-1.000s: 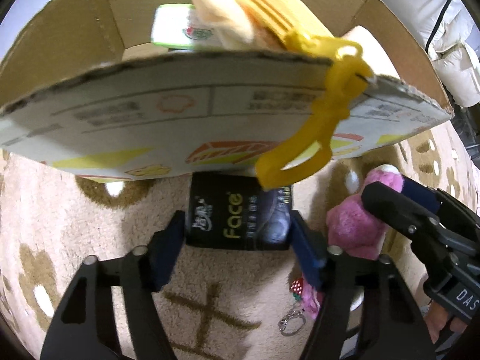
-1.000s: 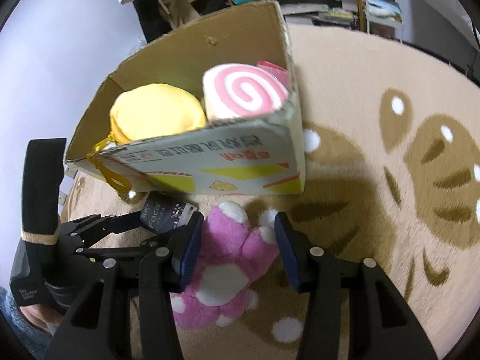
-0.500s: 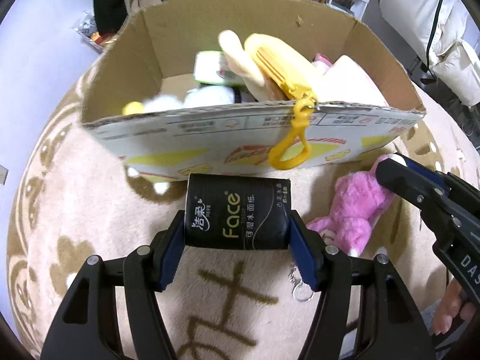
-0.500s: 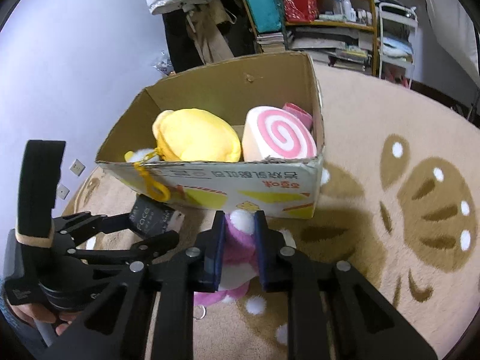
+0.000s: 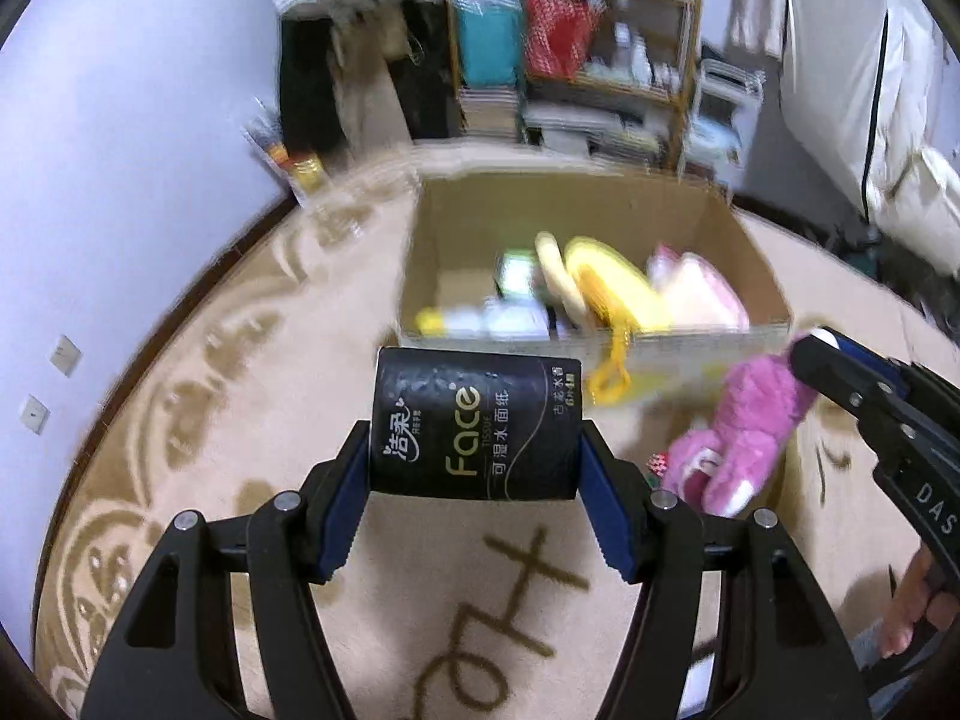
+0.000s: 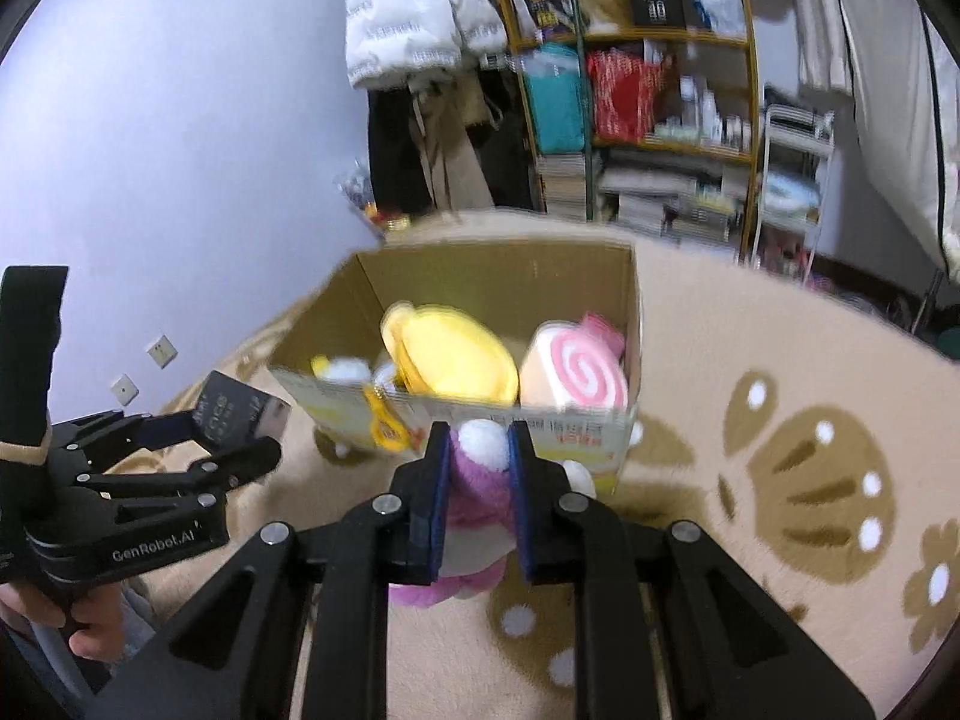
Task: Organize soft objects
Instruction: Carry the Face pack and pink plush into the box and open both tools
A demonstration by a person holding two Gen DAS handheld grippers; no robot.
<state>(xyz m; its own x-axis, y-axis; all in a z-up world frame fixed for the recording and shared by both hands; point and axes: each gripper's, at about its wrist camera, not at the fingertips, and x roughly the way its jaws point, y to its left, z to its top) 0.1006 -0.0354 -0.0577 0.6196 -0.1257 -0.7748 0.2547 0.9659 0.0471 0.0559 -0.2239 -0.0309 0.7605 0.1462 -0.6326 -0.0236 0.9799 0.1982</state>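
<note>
Currently my left gripper (image 5: 474, 462) clamps the light, squashy tissue pack (image 5: 476, 423) by its ends, while my right gripper (image 6: 478, 498) pinches the pink plush toy (image 6: 474, 516), soft and yielding, mid-body.

Below me lies a beige carpet (image 6: 750, 330) with brown flower and line patterns. To my left stands a plain pale wall (image 6: 180, 120) carrying two white wall plates (image 6: 141, 369) near floor level. Ahead, a wooden shelving unit (image 6: 666, 144) holds stacked books and bags. A white padded jacket (image 6: 414, 18) hangs beside it.
</note>
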